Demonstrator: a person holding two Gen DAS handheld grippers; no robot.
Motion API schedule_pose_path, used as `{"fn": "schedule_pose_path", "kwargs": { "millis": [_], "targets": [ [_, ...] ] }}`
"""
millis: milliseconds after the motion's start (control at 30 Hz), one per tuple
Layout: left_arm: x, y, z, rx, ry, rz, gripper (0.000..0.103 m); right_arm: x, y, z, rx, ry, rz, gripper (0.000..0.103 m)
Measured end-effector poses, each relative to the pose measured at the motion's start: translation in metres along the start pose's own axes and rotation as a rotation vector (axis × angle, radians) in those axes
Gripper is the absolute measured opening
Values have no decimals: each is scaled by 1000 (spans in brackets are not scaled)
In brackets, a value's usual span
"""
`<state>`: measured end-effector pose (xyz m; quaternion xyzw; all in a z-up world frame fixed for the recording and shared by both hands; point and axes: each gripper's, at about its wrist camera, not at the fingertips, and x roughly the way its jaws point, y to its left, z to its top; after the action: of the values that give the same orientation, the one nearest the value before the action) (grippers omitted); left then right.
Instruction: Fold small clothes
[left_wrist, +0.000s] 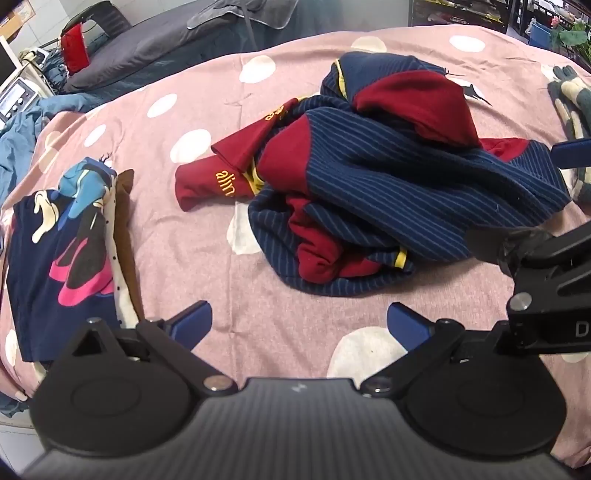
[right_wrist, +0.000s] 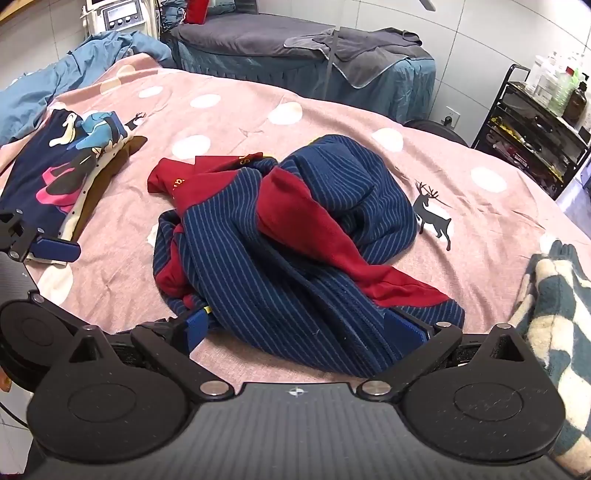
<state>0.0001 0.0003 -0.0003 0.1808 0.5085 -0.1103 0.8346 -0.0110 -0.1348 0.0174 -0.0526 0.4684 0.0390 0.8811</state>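
A crumpled navy pinstriped and dark red garment (left_wrist: 369, 177) with yellow lettering lies bunched in the middle of the pink dotted bed cover (left_wrist: 207, 258); it also shows in the right wrist view (right_wrist: 295, 251). My left gripper (left_wrist: 299, 325) is open and empty, above the cover just short of the garment. My right gripper (right_wrist: 306, 328) is open, its jaws on either side of the garment's near edge, the cloth lying between them. A folded stack topped by a navy cartoon-print piece (left_wrist: 62, 258) lies at the left; it also shows in the right wrist view (right_wrist: 55, 173).
A teal and cream checked cloth (right_wrist: 554, 332) lies at the right edge of the bed. A grey-covered bed (right_wrist: 295, 48) stands behind. A black shelf cart with bottles (right_wrist: 535, 122) is at the far right. Blue bedding (right_wrist: 44, 88) is heaped at the far left.
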Motion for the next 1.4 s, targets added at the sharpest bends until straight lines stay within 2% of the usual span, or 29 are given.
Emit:
{"fn": "schedule_pose_path", "kwargs": {
  "millis": [467,867,1033,1167,1267,1400],
  "targets": [
    [3,2,1,-6,10,1,103,3,2,3,-7,7,9,103],
    [4,9,1,-38,17,-30,103,7,-2,4,-6,11,-12,103],
    [0,15,1,-47,-12,21,103,7,-3,4,-11,13,-21,103],
    [-1,24,3,-77,-37,2,103,7,-3,4,-13,13,-21,103],
    [0,25,1,-66,-23,29,103,8,-1,5,-20,15,-18,103],
    [4,24,1,-58,4,27,103,8,0,6,-25,17,-19,103]
  ]
}}
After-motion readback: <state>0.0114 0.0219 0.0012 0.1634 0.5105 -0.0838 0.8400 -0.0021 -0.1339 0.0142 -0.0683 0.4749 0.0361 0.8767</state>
